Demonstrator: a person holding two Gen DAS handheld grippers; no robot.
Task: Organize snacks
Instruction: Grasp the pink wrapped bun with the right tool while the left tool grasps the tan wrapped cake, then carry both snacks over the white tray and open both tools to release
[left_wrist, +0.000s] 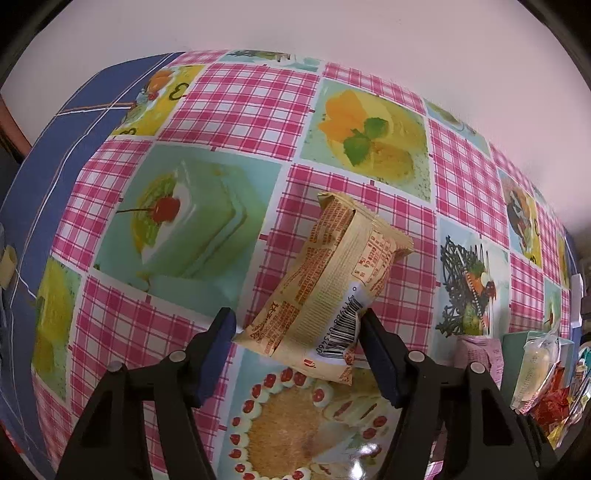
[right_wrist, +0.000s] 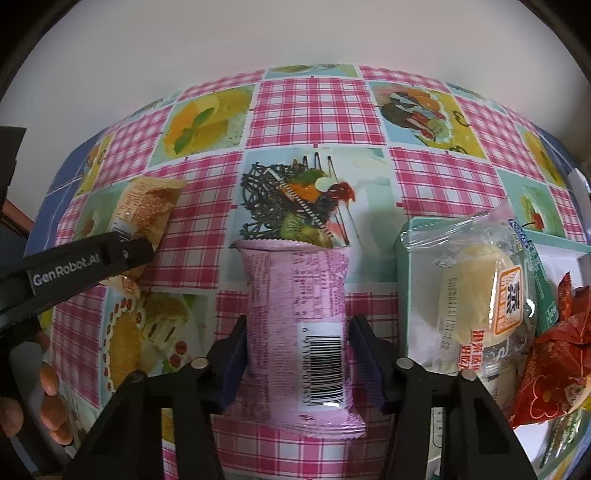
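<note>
Pale wall behind a table (left_wrist: 236, 107) under pink-checked cloth printed with desserts. Left gripper (left_wrist: 297, 328) part open astride a beige snack packet (left_wrist: 328, 280), one pad touching. Right gripper (right_wrist: 297, 345) closed on a pink snack packet (right_wrist: 295, 314), beside a teal tray (right_wrist: 404, 266) of snacks

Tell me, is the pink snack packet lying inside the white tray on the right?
No, the pink snack packet lies on the checked tablecloth between the right gripper fingers, beside the white tray, not in it.
</note>
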